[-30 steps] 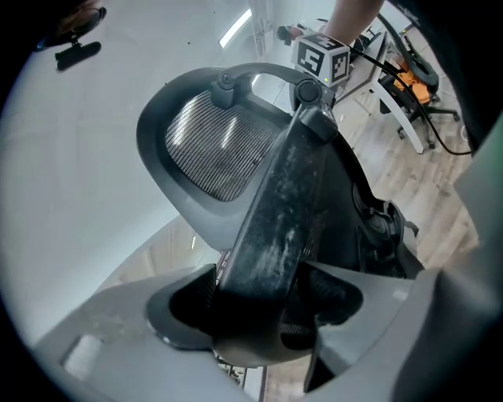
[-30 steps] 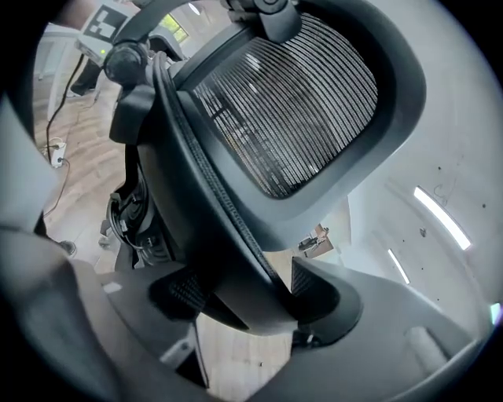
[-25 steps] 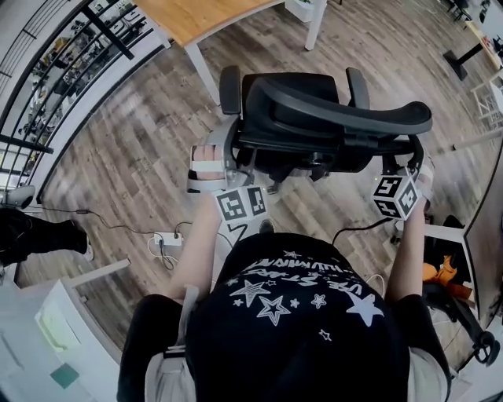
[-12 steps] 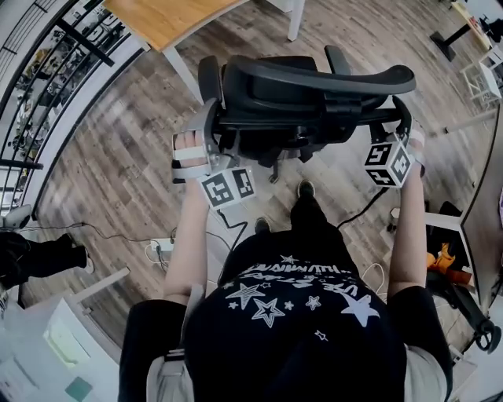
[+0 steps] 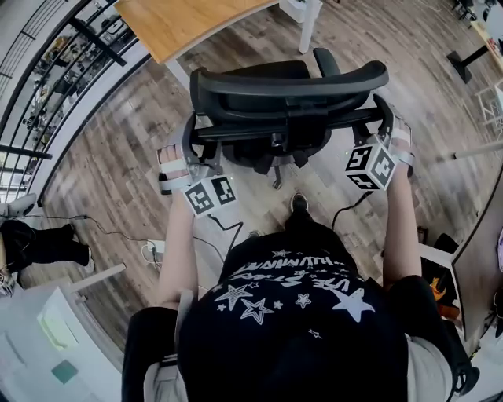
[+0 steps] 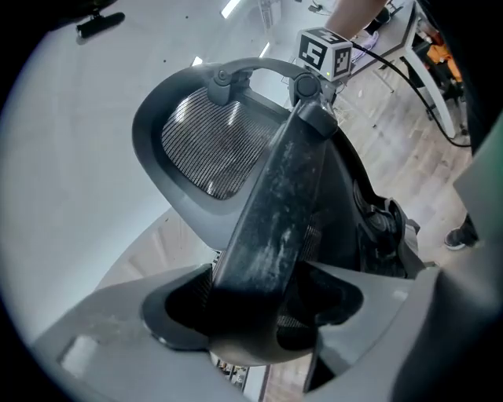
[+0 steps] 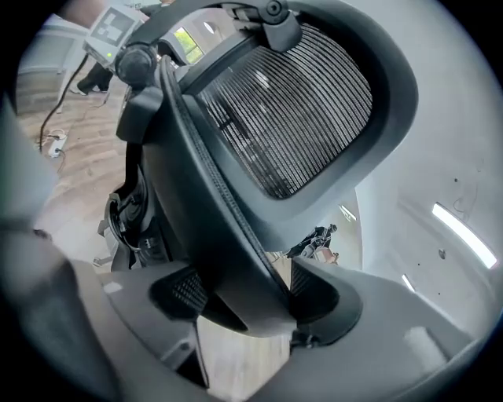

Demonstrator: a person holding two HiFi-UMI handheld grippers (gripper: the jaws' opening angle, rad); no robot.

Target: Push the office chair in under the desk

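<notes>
A black office chair (image 5: 283,94) stands in front of me, its backrest toward me and its seat toward the wooden desk (image 5: 189,20) at the top of the head view. My left gripper (image 5: 195,149) clamps the left edge of the backrest frame (image 6: 275,228), with its pads pressed on both sides. My right gripper (image 5: 385,132) is shut on the right edge of the frame (image 7: 224,235) in the same way. Above the jaws, both gripper views show the mesh headrest (image 6: 208,149) (image 7: 291,110).
A white desk leg (image 5: 313,23) stands just beyond the chair. A power strip with cables (image 5: 157,247) lies on the wood floor at left, near a glass railing (image 5: 47,86). Another desk edge (image 5: 479,235) is at right, a white cabinet (image 5: 55,330) at lower left.
The chair and both grippers have moved forward toward the desk, and I have stepped after them. Both grips on the backrest stay the same.
</notes>
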